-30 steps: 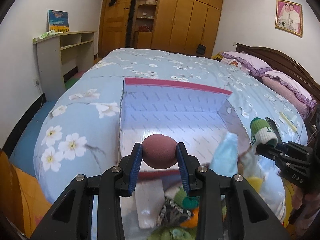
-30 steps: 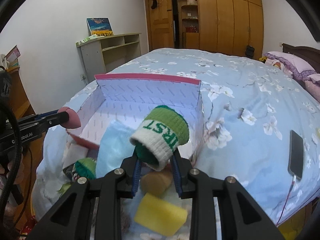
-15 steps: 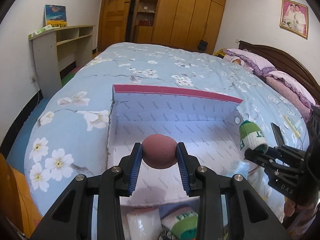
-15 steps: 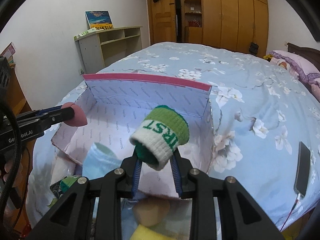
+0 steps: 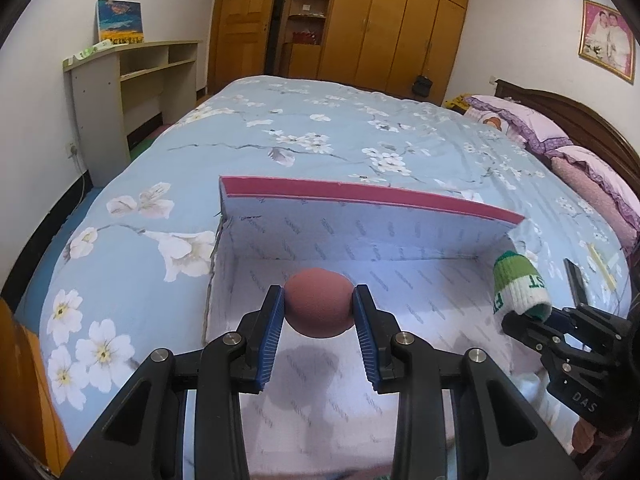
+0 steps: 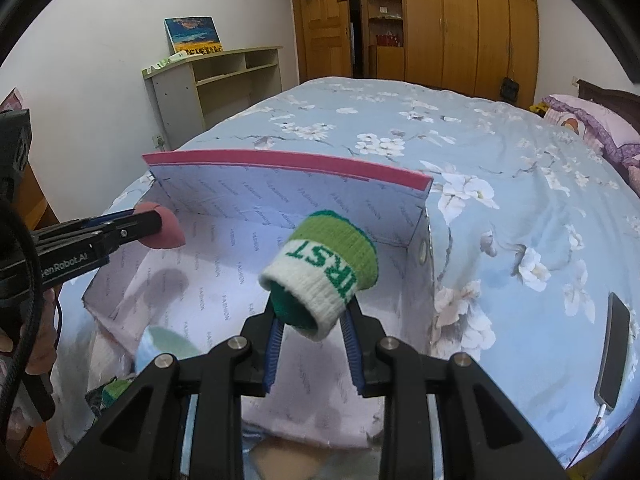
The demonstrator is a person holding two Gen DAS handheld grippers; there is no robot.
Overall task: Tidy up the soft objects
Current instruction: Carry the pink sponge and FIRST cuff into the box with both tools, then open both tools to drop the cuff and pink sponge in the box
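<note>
My left gripper (image 5: pixel 319 314) is shut on a dusty-red foam ball (image 5: pixel 319 307), held above the floor of an open cardboard box (image 5: pixel 360 220) with a pink-edged back flap. That ball (image 6: pixel 166 226) also shows at the left of the right wrist view, over the box's left side. My right gripper (image 6: pixel 312 320) is shut on a green and white knitted wristband (image 6: pixel 320 276), hanging over the box (image 6: pixel 280 200) near its right wall. The same wristband (image 5: pixel 520 290) appears at the right of the left wrist view.
The box lies on a bed with a blue flowered cover (image 5: pixel 320 128). A pale blue soft item (image 6: pixel 164 344) and a green patterned one (image 6: pixel 112 394) lie before the box's near edge. A phone (image 6: pixel 614 348) on a cable rests on the cover at the right. Pillows (image 5: pixel 532 124) and a headboard stand far right.
Both grippers have moved forward over the box, each still holding its object. The pile of soft items near the box's front has slid mostly out of both views.
</note>
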